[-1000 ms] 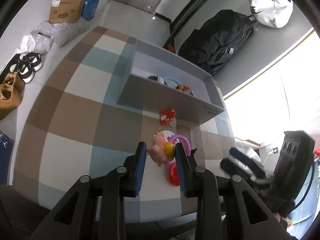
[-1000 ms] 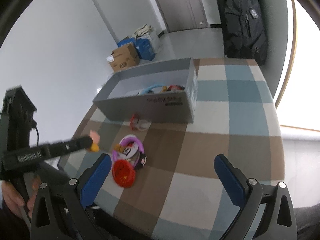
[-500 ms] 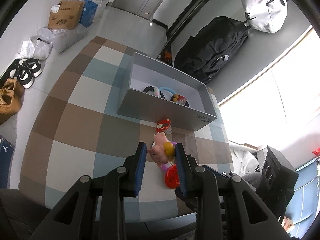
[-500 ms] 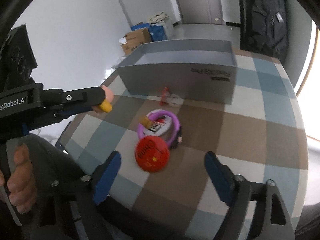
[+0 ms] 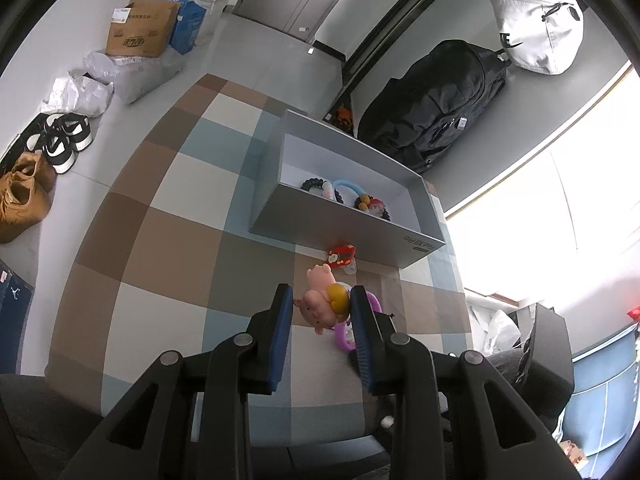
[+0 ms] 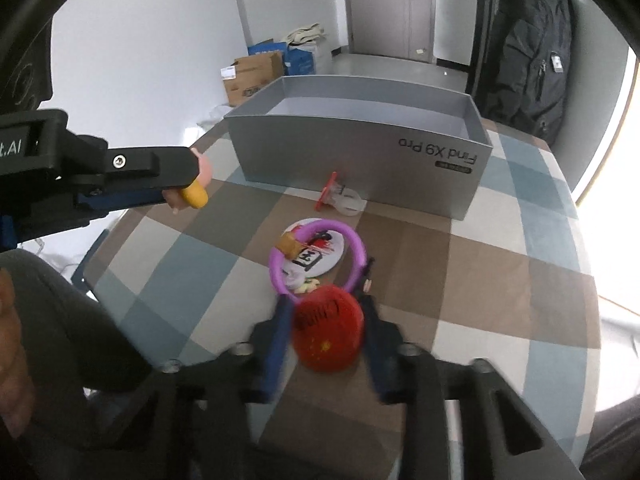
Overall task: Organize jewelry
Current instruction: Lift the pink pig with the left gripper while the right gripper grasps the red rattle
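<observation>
My left gripper (image 5: pixel 320 300) is shut on a pink pig charm (image 5: pixel 320 300) with a yellow part and holds it above the checked table; it also shows in the right wrist view (image 6: pixel 192 188). My right gripper (image 6: pixel 326 308) has closed around a red round badge (image 6: pixel 328 330) on the table, its blue fingers (image 6: pixel 280 328) against the badge's sides. Just beyond lie a purple ring (image 6: pixel 316 256) over a white round badge (image 6: pixel 316 254) and a red clip (image 6: pixel 330 194). The grey box (image 6: pixel 360 160) stands behind them, holding bracelets (image 5: pixel 344 196).
The table edge (image 6: pixel 120 300) is close on the left. A black backpack (image 5: pixel 436 120) stands behind the box. Cardboard boxes (image 5: pixel 140 32) and shoes (image 5: pixel 60 140) lie on the floor at the left.
My right gripper came down and forward to the red badge and closed from wide open onto it. My left gripper lifted the pig charm a little higher.
</observation>
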`<state>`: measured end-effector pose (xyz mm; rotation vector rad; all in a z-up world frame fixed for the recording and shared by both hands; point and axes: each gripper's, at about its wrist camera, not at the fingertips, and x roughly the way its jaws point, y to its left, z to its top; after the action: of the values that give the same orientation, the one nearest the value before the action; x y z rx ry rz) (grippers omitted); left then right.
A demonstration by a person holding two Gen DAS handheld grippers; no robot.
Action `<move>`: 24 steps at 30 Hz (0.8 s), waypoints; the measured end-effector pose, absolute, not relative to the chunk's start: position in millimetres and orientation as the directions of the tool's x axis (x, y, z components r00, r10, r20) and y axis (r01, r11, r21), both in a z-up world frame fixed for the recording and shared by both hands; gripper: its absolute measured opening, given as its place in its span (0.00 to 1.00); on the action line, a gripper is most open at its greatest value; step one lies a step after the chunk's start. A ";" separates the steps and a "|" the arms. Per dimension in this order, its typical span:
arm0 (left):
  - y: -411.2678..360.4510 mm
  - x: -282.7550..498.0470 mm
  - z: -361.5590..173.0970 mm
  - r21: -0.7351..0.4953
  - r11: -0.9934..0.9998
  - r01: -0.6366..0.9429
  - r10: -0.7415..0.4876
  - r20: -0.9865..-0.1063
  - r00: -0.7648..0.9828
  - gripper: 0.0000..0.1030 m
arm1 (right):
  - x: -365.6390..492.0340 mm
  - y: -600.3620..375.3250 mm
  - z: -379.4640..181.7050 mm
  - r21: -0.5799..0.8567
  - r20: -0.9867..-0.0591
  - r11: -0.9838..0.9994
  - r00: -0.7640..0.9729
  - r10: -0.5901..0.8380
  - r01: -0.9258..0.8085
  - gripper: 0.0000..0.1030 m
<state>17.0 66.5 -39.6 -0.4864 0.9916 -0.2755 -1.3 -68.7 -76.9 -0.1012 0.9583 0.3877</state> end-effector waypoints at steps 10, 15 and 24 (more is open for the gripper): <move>62.6 18.2 -42.5 -0.496 0.869 0.000 -0.425 -0.745 0.514 0.23 | -6.2 -79.0 -68.0 0.110 -0.799 0.928 0.523 0.296 -0.357 0.07; 61.1 19.5 -44.5 -0.492 0.870 -0.008 -0.421 -0.752 0.508 0.23 | -4.3 -91.6 -60.6 0.170 -0.780 0.918 0.520 0.348 -0.359 0.05; 55.8 20.3 -44.3 -0.482 0.876 -0.008 -0.410 -0.754 0.513 0.23 | 5.0 -114.8 -53.4 0.266 -0.760 0.911 0.512 0.399 -0.314 0.05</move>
<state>20.3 55.8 -44.3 -0.4616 1.0112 -0.2523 5.0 -114.8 -53.4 0.0988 0.9397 0.4299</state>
